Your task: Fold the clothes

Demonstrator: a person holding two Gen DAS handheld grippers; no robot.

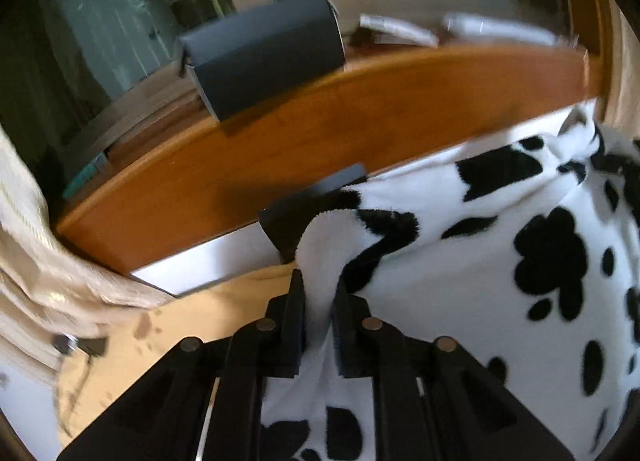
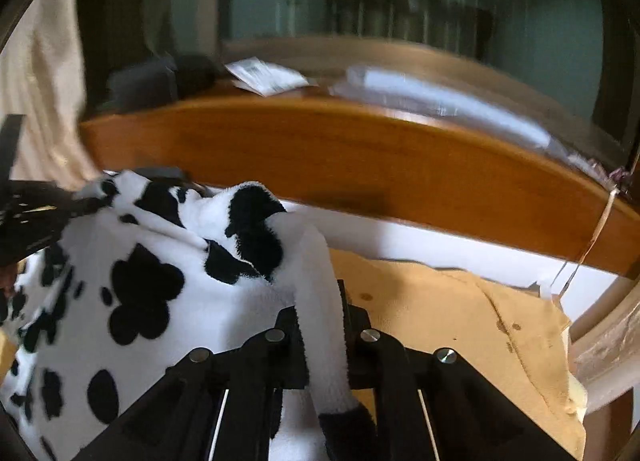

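A fleece garment, white with black cow patches and paw prints (image 1: 500, 245), hangs lifted between my two grippers above a tan sheet (image 1: 224, 301). My left gripper (image 1: 320, 285) is shut on a white fold at the garment's left edge. In the right wrist view the same garment (image 2: 152, 285) spreads to the left, and my right gripper (image 2: 320, 297) is shut on a white band of it at its right edge. The other gripper's black body (image 2: 24, 217) shows at the far left of that view, at the garment's other end.
A wooden headboard (image 1: 340, 129) runs across just ahead, with white bedding (image 2: 420, 245) below it. On the ledge behind sit a dark grey box (image 1: 264, 53) and white packets (image 2: 268, 75). A cream curtain (image 1: 36, 245) hangs at left. The tan sheet (image 2: 460, 325) extends right.
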